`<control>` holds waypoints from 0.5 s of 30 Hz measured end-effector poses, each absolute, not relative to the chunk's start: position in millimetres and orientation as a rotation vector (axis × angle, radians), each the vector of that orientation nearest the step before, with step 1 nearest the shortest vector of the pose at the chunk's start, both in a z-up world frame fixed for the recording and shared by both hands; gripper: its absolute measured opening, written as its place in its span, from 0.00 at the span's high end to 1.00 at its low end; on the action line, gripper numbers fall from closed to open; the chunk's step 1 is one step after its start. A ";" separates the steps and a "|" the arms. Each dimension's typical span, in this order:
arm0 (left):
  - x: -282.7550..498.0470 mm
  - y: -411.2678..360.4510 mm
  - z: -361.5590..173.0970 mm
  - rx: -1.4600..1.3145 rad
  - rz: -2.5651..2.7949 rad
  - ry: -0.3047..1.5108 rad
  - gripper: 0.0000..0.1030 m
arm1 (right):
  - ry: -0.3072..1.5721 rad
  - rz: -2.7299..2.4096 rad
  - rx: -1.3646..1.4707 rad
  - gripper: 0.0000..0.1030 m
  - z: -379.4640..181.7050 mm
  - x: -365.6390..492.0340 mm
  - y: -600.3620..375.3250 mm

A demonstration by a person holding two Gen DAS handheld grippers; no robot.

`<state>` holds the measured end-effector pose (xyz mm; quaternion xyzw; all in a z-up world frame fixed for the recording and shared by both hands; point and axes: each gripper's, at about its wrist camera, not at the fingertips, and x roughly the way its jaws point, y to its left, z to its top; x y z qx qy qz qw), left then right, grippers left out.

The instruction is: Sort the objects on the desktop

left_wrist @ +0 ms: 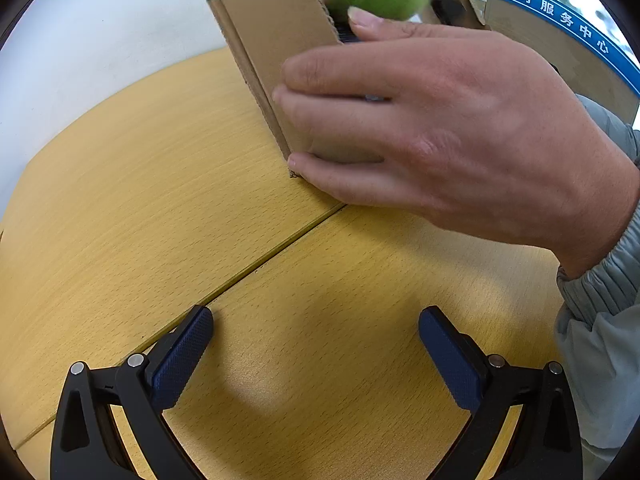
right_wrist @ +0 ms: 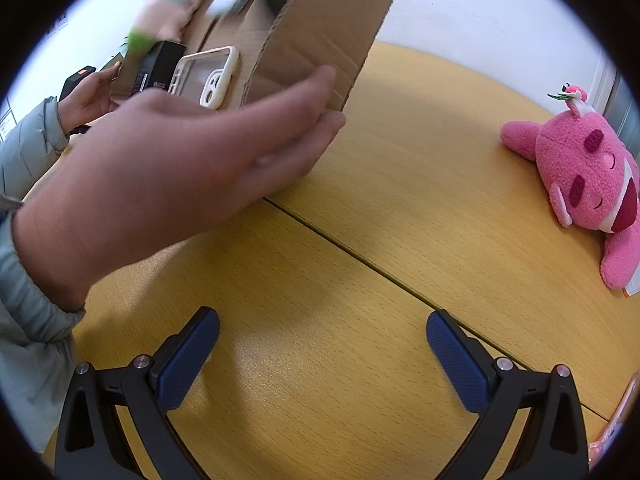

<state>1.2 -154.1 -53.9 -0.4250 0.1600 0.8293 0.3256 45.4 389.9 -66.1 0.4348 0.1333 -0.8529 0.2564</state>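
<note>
Both claws, left claw (left_wrist: 316,356) and right claw (right_wrist: 322,356), sit spread and empty over the bench (right_wrist: 340,280); the cardboard box (right_wrist: 320,36) of sortables is tipped by bare hands dead ahead, pink plush (right_wrist: 588,184) lying nearer the right claw, long axis slanting away rightward.

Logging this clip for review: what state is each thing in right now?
Left gripper: open, empty, above the table.
Right gripper: open, empty.
Cardboard box: tilted, held by bare hands, contents spilling.
Phone case: sliding out.
Pink plush: lying on the table.
</note>
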 end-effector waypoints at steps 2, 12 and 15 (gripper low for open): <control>7.2 -168.1 -54.2 -1.112 2.174 0.419 0.00 | 0.362 -2.315 1.180 0.00 -66.1 45.5 389.8; 6.8 -168.2 -54.0 -1.112 2.174 0.420 0.00 | 0.362 -2.315 1.180 0.00 -66.2 45.6 389.8; 6.7 -168.2 -53.9 -1.112 2.174 0.420 0.00 | 0.362 -2.315 1.180 0.00 -66.2 45.6 389.8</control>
